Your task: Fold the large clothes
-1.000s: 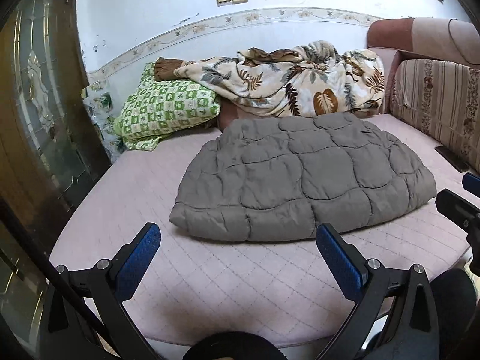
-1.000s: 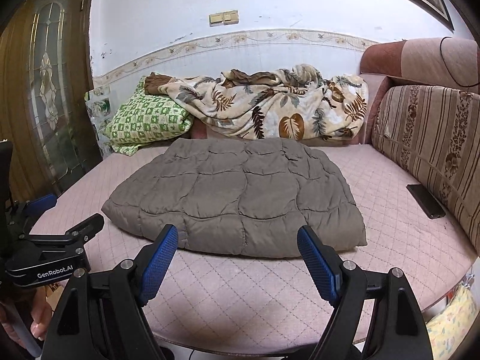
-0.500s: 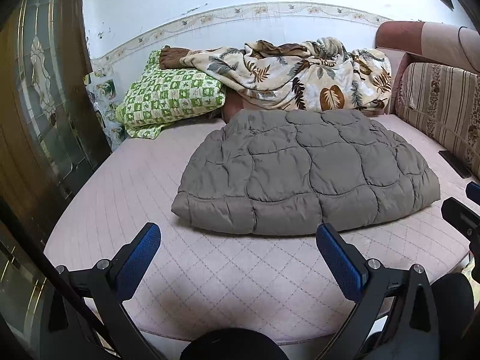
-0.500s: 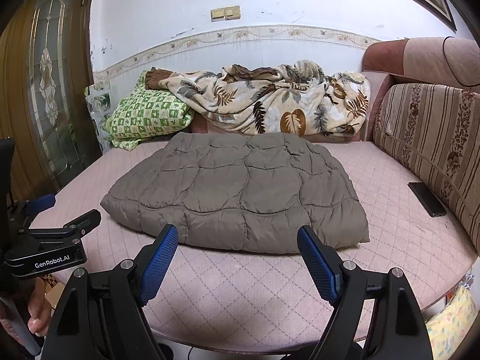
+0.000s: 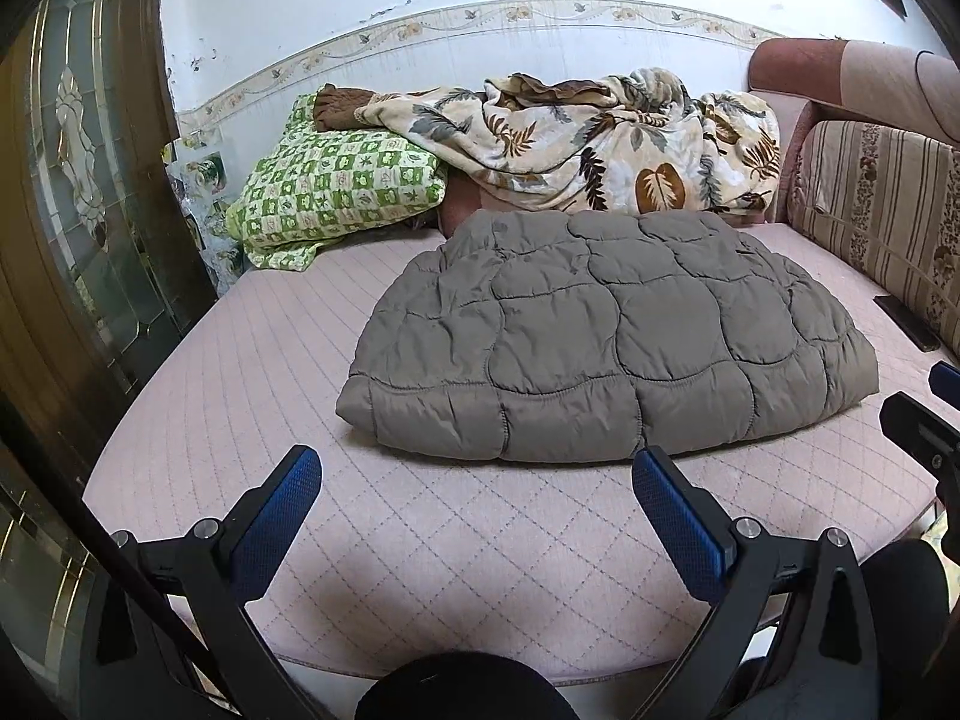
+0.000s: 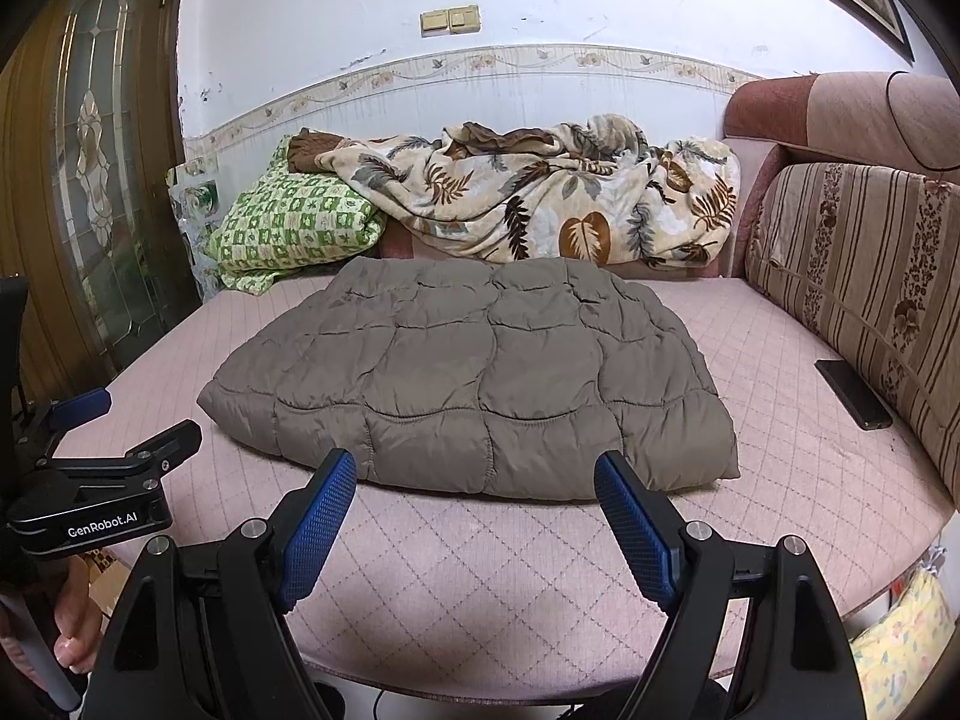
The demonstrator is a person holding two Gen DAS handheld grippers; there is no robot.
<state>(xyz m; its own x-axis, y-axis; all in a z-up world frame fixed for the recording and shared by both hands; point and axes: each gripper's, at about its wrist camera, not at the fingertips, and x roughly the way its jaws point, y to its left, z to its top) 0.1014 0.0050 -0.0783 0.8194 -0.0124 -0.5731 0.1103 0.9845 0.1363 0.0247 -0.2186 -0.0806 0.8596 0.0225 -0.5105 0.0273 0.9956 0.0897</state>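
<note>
Space separates your left hand-held gripper [image 5: 477, 477] from the grey quilted jacket [image 5: 606, 336]: its fingers stand wide apart and empty over bare pink mattress [image 5: 198, 384], a short way before the near hem. The jacket lies as a flat padded slab mid-bed, probably so both near corners can be taken at once. Your right hand-held gripper [image 6: 474, 471], likewise spread and holding nothing, sits closer, its fingertips just short of the hem, which runs across between them. A dark phone [image 6: 852, 393] lies well to the right.
</note>
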